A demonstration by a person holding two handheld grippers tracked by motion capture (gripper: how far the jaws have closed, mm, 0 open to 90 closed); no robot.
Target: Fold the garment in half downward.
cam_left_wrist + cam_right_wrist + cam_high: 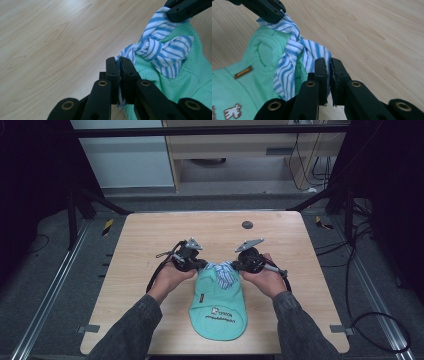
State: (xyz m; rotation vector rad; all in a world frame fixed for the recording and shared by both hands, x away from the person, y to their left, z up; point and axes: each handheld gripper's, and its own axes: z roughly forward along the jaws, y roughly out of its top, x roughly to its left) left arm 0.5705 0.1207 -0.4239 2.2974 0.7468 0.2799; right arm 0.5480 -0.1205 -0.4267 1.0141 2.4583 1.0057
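Observation:
A mint-green knit garment (218,307) with a white printed logo lies on the wooden table, its blue-and-white striped collar (223,271) at the far end. My left gripper (202,265) is shut on the collar's left end and my right gripper (236,265) on its right end. In the left gripper view the jaws (118,60) pinch striped cloth (160,47) beside the green knit (180,82), with the right gripper (185,8) at the top right. In the right gripper view the jaws (329,61) clamp the stripes (292,50); the left gripper (267,8) holds the far end.
The wooden table (150,235) has bare room on all sides of the garment. A small dark round spot (247,224) sits near the far edge. Black frame bars and cables (365,320) surround the table on the floor.

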